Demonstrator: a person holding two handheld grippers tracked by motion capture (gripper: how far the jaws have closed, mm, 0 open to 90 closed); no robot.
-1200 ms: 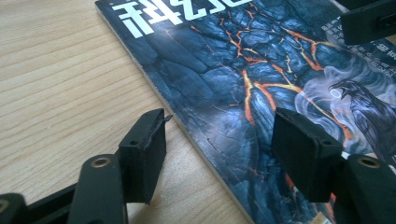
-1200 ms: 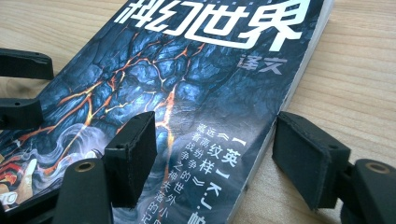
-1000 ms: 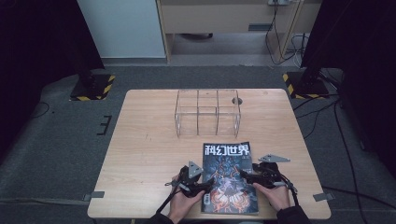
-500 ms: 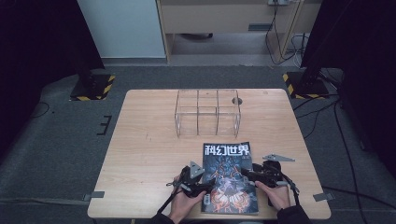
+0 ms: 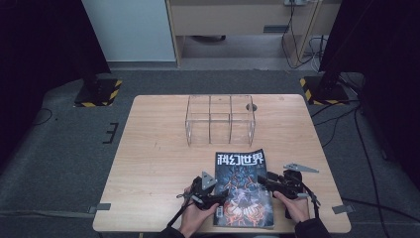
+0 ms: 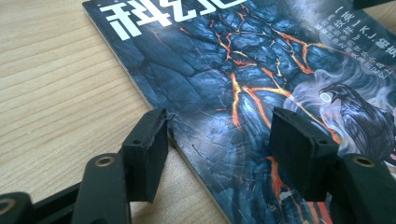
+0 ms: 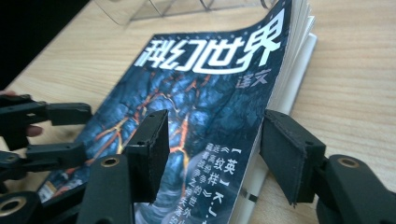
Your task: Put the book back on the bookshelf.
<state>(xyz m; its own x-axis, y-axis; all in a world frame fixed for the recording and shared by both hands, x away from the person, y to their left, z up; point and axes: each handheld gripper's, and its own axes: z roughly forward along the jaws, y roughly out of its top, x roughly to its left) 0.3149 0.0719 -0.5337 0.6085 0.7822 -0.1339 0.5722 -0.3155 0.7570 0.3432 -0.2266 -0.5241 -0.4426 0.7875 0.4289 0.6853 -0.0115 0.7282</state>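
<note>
Left gripper [image 5: 224,192], lower centre of the high view, is spread open at the magazine's [image 5: 242,187] left edge; in its own view [image 6: 219,148] one jaw stands on bare wood, the other over the cover, nothing clamped. Magazine lies flat on the wooden table [image 5: 153,168], lower centre-right, its near end cut off by the hands. Right gripper [image 5: 262,179] is likewise released [image 7: 212,154], jaws astride the lifted page edge. Whether either pad touches paper cannot be told. Clear acrylic divider rack [image 5: 220,120] stands behind the magazine, apart from it, with a table grommet hole [image 5: 251,106] beside the rack's right end.
</note>
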